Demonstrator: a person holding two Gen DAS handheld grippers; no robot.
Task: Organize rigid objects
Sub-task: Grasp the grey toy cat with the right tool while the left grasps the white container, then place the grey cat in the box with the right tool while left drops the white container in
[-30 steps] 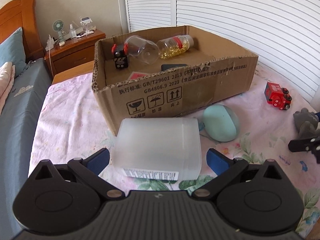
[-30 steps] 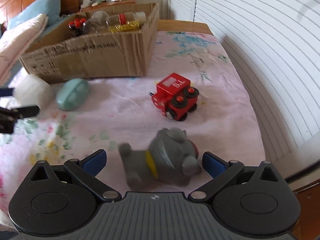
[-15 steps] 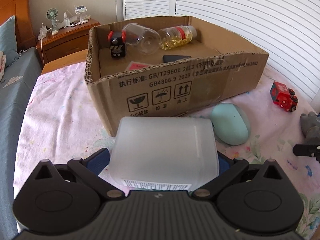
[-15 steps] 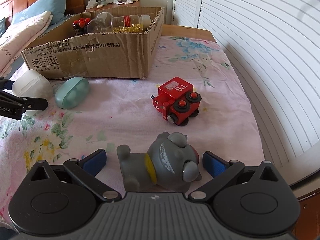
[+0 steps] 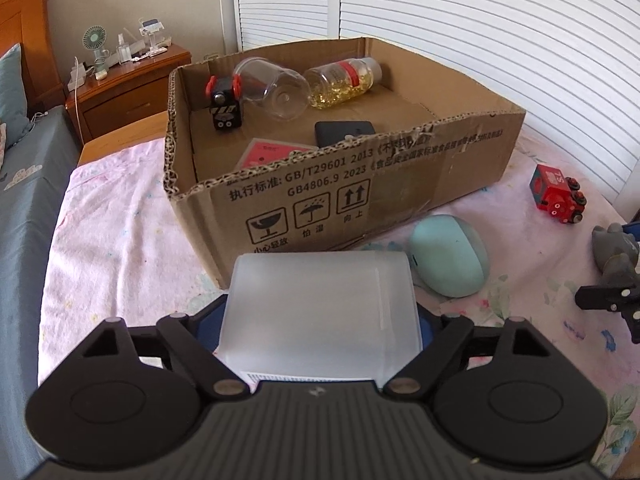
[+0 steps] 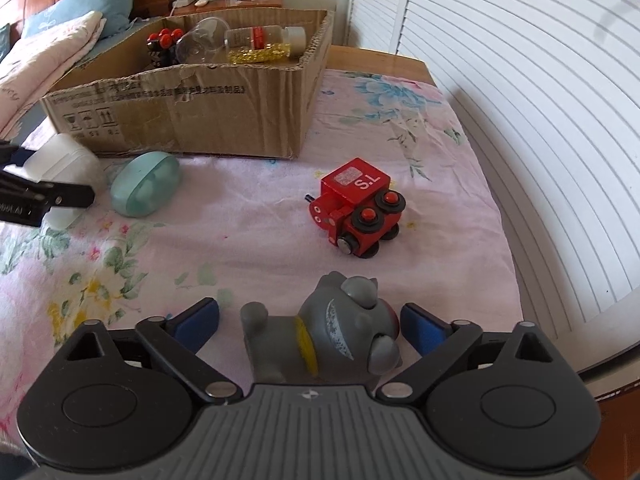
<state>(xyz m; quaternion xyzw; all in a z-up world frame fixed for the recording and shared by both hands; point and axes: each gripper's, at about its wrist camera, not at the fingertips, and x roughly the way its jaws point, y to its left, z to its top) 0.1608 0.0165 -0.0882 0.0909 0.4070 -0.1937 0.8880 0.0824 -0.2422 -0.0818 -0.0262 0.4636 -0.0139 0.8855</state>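
Both tongs straddle their targets on the bed; box sits ahead of each.

Left tongs (image 5: pixel 322 320): jaws closing, pads hidden against the sides of the frosted plastic tub (image 5: pixel 320 312), apparently pinching it; tub boxy, translucent, smooth, just short of the cardboard box (image 5: pixel 360 196) wall. Mint oval case (image 5: pixel 450 254) just right of it, matte, rounded. Red toy train (image 6: pixel 358 208), glossy, blocky, well apart from both. Right tongs (image 6: pixel 310 324): jaws spread but closing, grey figurine (image 6: pixel 328 340) between them, not yet touched, its long axis crosswise between the pads; hard-looking, lumpy. Bedspread (image 6: pixel 240 220) soft, floral.
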